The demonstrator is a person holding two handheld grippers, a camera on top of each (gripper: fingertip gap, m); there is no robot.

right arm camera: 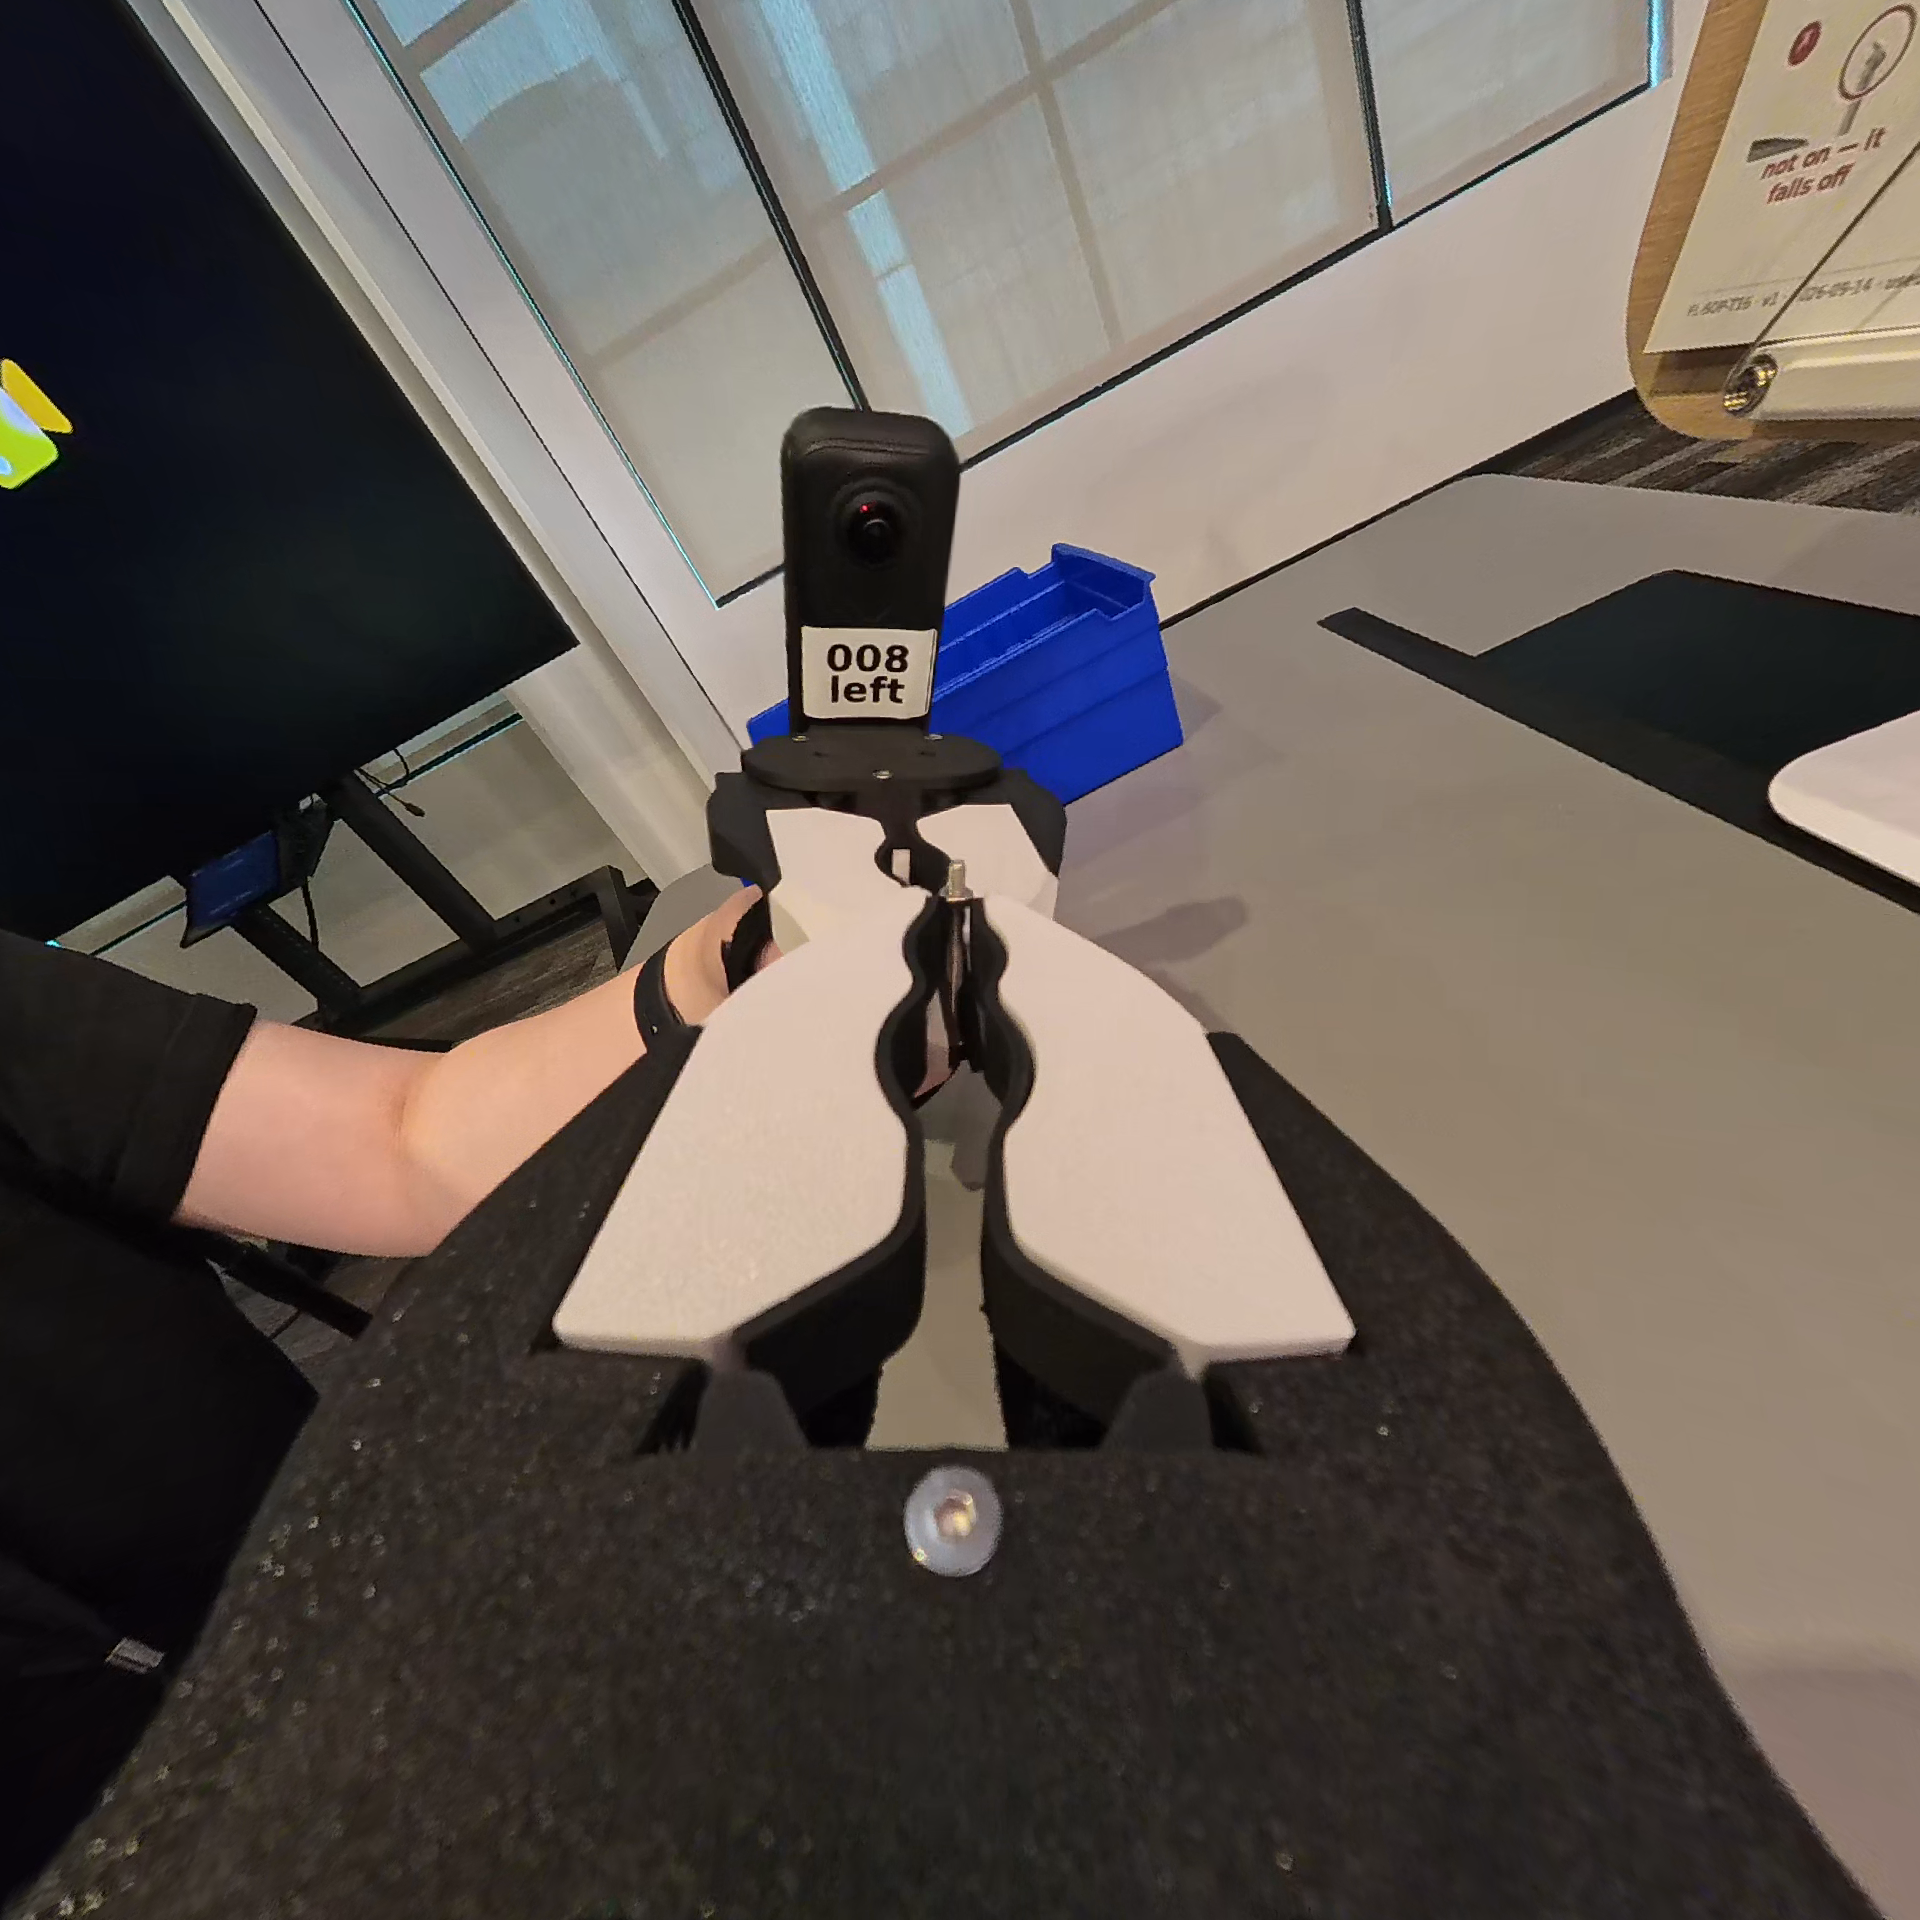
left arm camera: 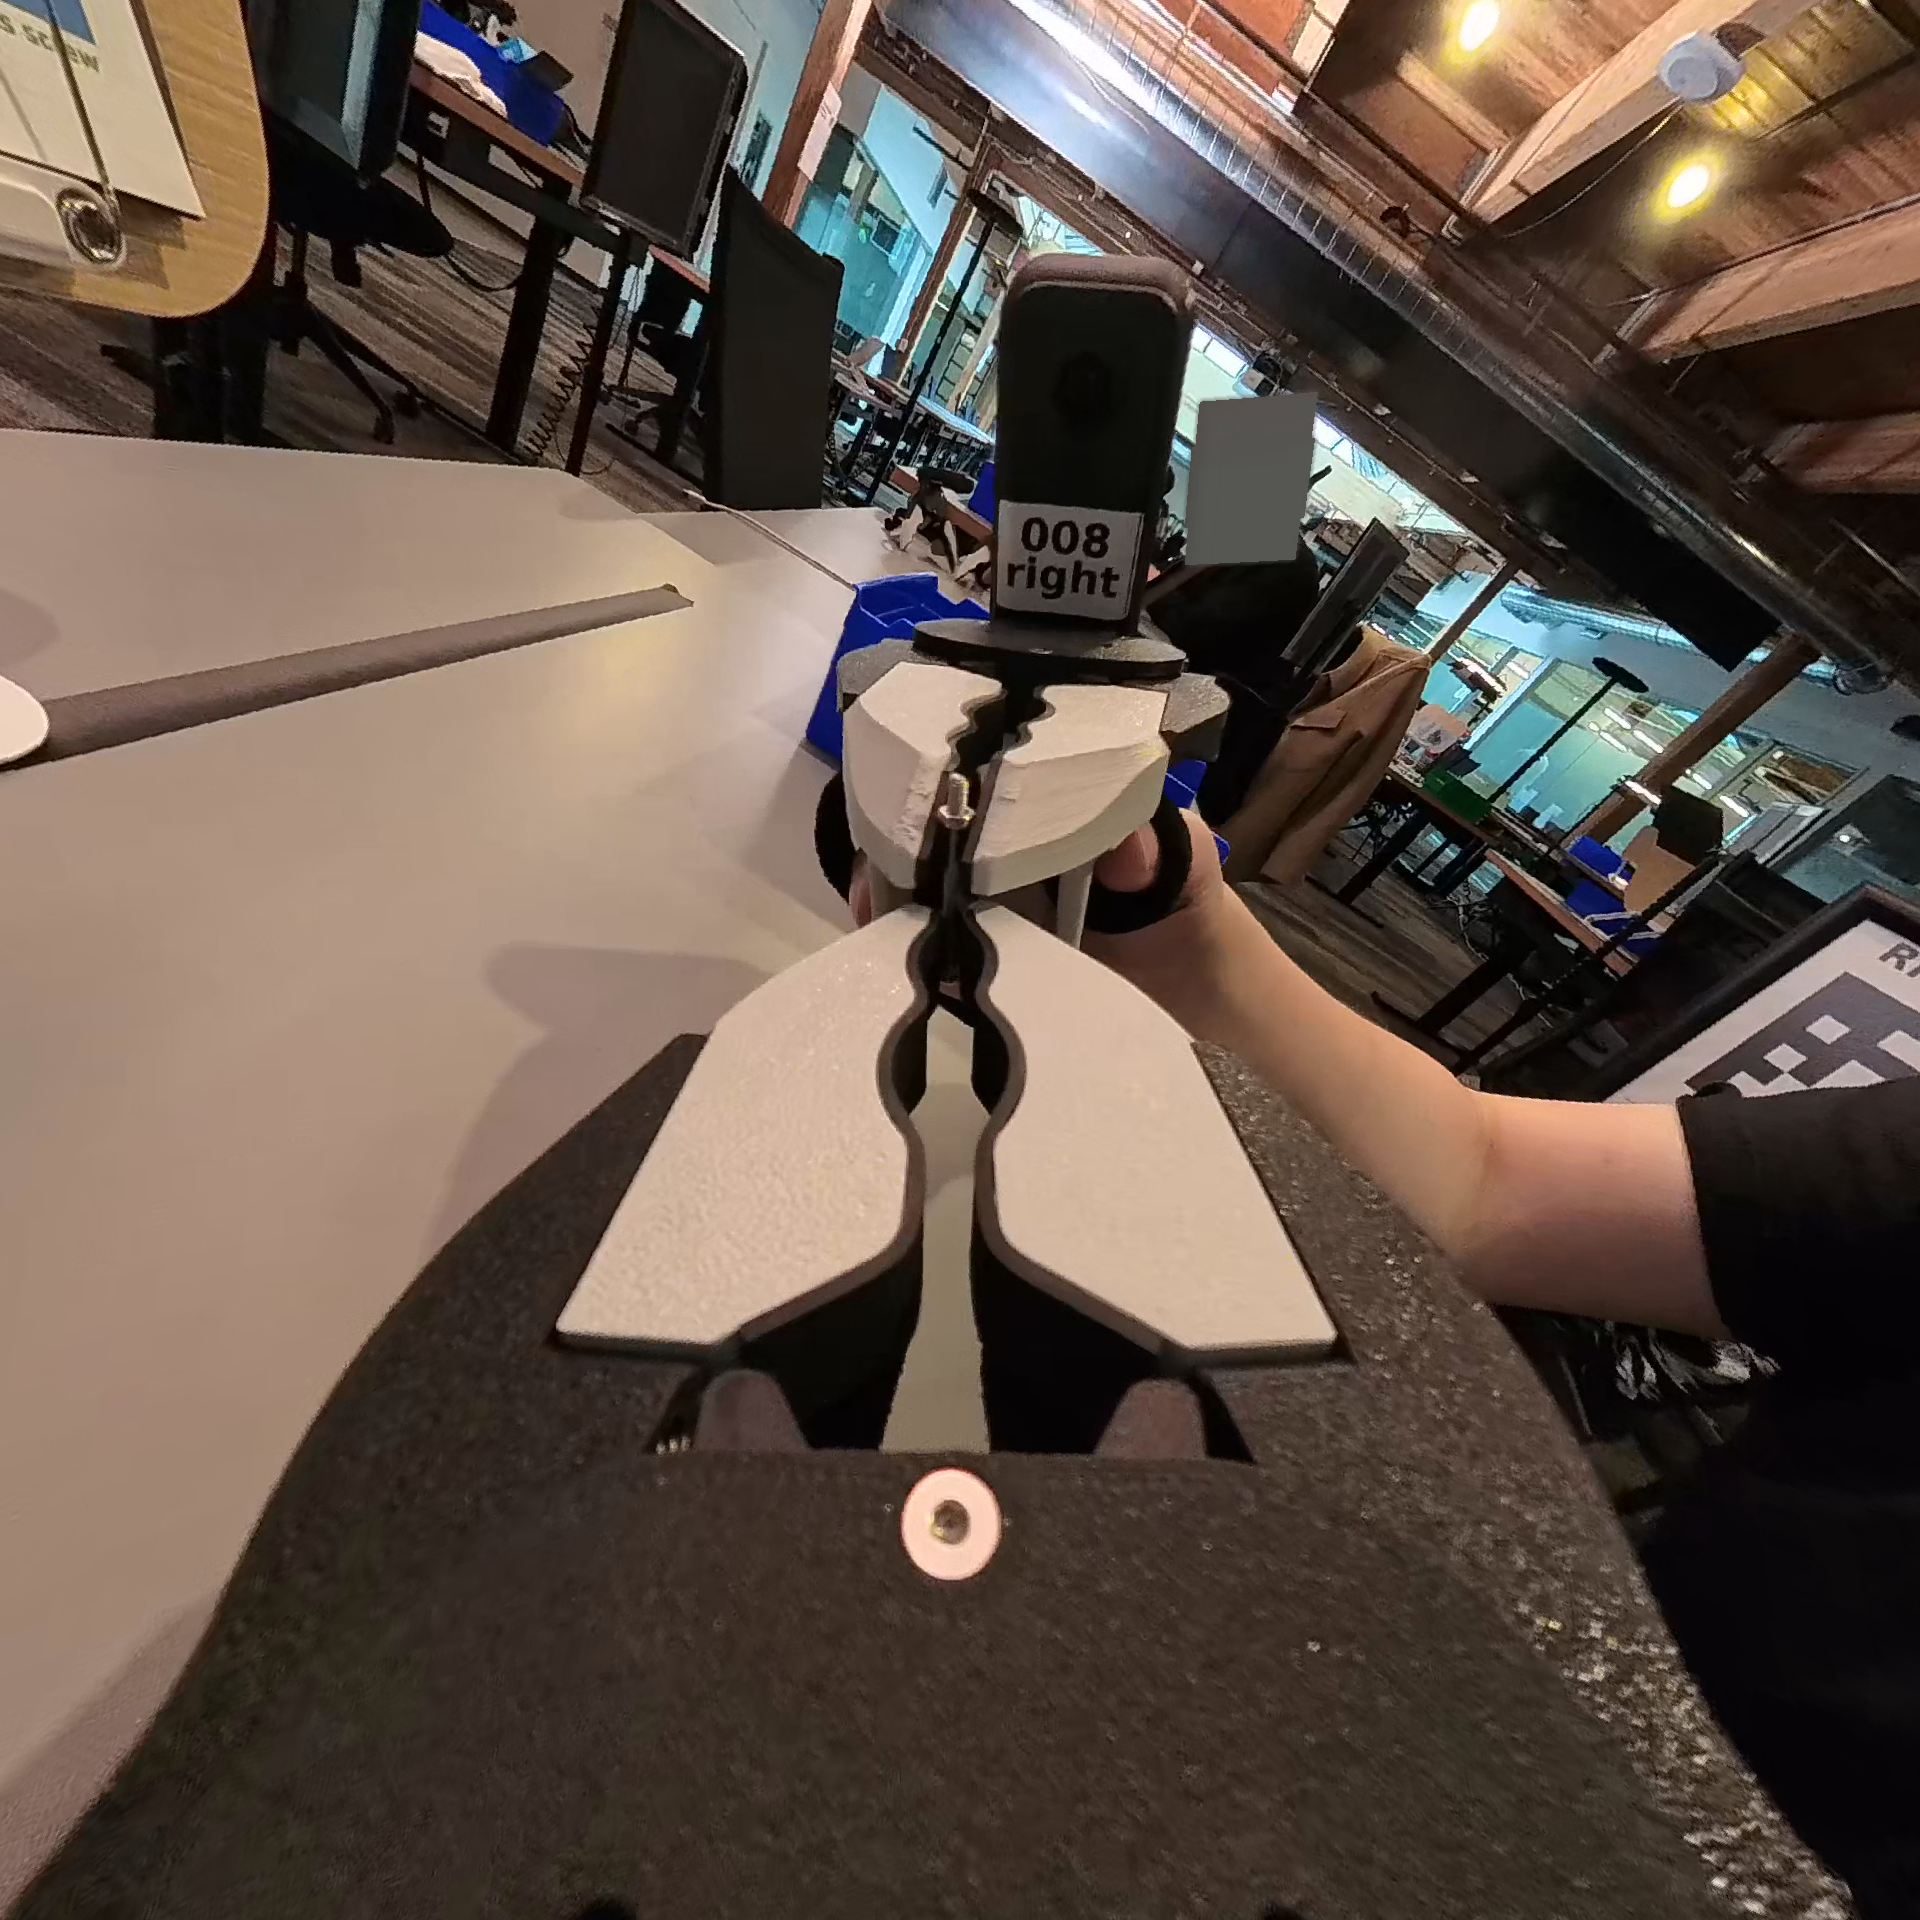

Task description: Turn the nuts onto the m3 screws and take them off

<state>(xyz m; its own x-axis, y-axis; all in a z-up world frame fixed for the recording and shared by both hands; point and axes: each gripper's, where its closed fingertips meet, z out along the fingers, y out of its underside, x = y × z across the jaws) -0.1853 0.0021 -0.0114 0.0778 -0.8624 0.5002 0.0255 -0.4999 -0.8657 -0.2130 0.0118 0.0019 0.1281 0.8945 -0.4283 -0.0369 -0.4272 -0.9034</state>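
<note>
My two tongs meet tip to tip above the grey bench (left arm camera: 312, 831). The right tongs (right arm camera: 951, 935) are clamped on a small silver bolt (left arm camera: 951, 805), its long axis upright; the left tongs (left arm camera: 948, 925) pinch a thin black stem directly below it.

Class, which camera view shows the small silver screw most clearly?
Left wrist view: the silver screw stands sharp, clamped between the right gripper's fingertips. The right wrist view shows only its top end, slightly blurred, above those fingertips.
</note>
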